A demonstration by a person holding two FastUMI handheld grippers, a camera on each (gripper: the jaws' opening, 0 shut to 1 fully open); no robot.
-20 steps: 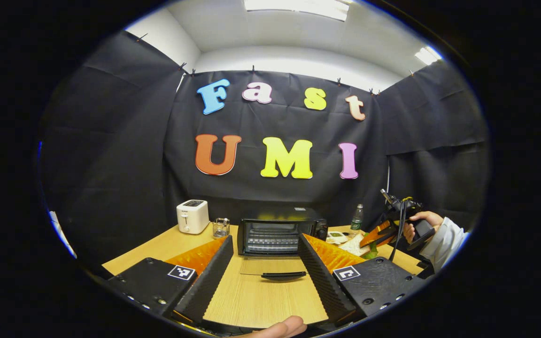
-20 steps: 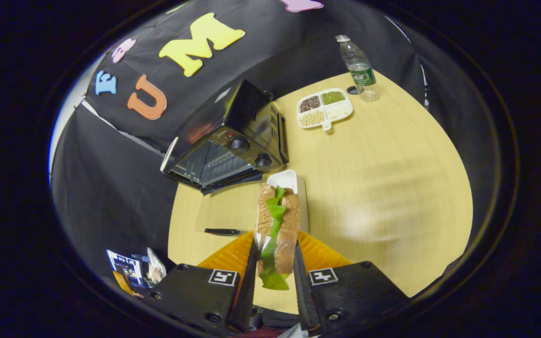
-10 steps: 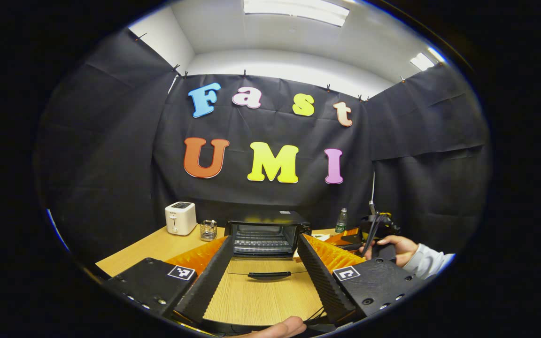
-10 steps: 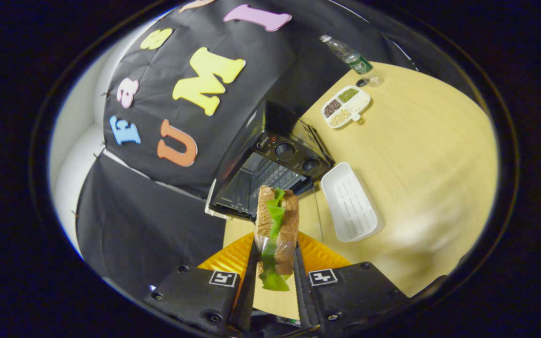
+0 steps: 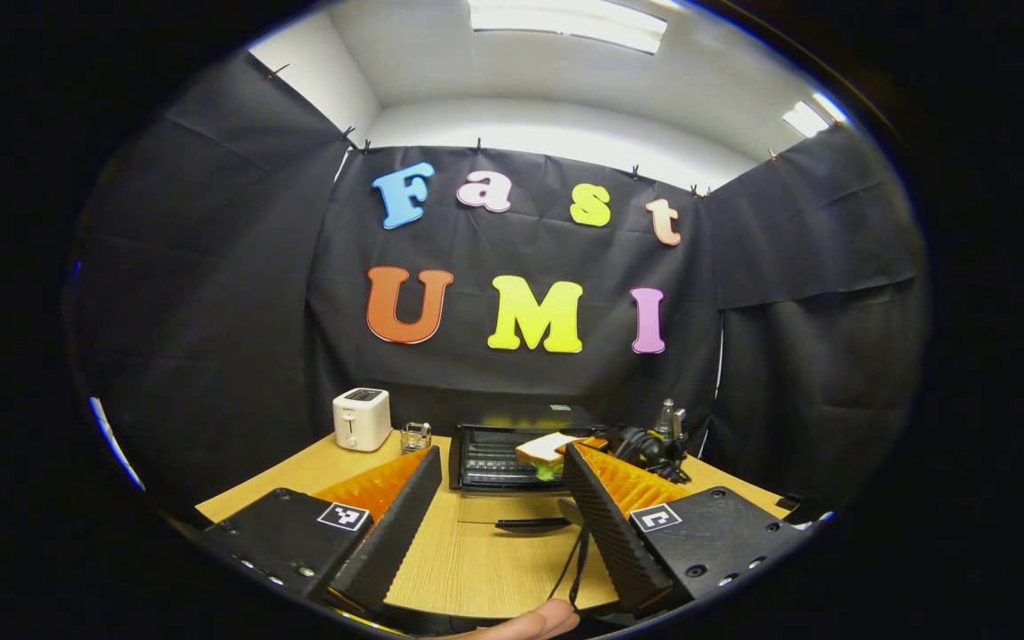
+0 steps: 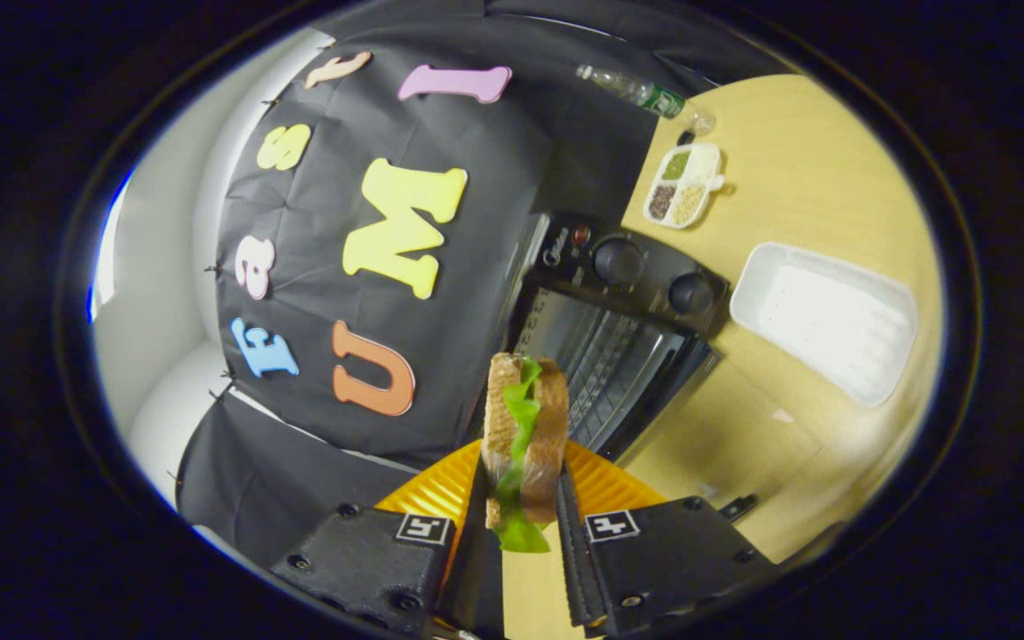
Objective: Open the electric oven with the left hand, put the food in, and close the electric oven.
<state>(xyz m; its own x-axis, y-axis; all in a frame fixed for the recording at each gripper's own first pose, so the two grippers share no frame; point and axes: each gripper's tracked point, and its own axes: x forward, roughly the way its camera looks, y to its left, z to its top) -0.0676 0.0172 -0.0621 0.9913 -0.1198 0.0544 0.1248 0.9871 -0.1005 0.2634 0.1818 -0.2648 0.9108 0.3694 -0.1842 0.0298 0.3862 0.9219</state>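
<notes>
Right gripper view: right gripper [image 6: 519, 511] is clamped on the sandwich [image 6: 525, 427], with the open electric oven [image 6: 614, 333] just past it and a white tray [image 6: 832, 320] off to its right. Left gripper [image 5: 499, 524] has its fingers spread apart over the surface [image 5: 485, 569], oven door handle [image 5: 532, 524] just ahead.

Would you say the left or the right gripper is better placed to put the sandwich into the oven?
Right. The right gripper grips the sandwich at the open oven; the left gripper is open and farther back.
</notes>
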